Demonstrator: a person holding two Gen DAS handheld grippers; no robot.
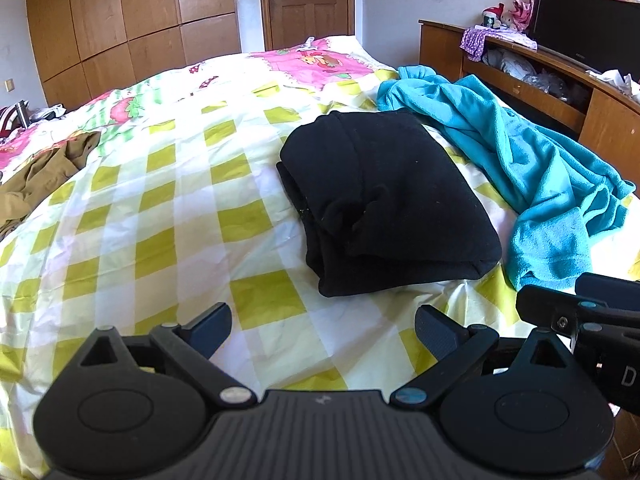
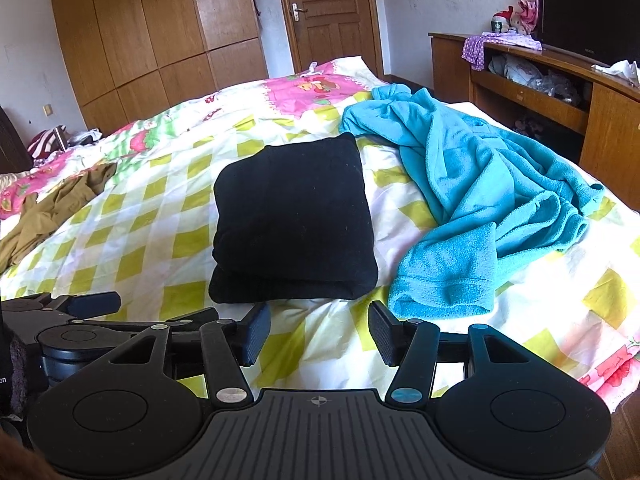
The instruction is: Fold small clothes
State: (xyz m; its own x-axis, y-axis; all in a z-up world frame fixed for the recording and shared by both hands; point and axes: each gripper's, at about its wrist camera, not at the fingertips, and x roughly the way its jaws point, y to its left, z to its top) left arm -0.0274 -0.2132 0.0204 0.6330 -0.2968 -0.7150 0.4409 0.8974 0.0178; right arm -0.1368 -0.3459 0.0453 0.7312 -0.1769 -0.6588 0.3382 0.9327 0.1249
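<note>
A black garment (image 1: 384, 204) lies folded in a thick square on the checked bedspread (image 1: 160, 220); it also shows in the right wrist view (image 2: 294, 220). My left gripper (image 1: 323, 334) is open and empty, just short of the garment's near edge. My right gripper (image 2: 319, 336) is open and empty, close to the garment's near edge. The right gripper's body shows at the right edge of the left wrist view (image 1: 580, 312); the left gripper's body shows at the left of the right wrist view (image 2: 72, 312).
A crumpled turquoise fleece garment (image 1: 532, 168) lies right of the black one, also in the right wrist view (image 2: 488, 200). A brown garment (image 2: 52, 208) lies at the bed's left. A wooden cabinet with a TV (image 2: 560, 80) stands to the right, wardrobe and door behind.
</note>
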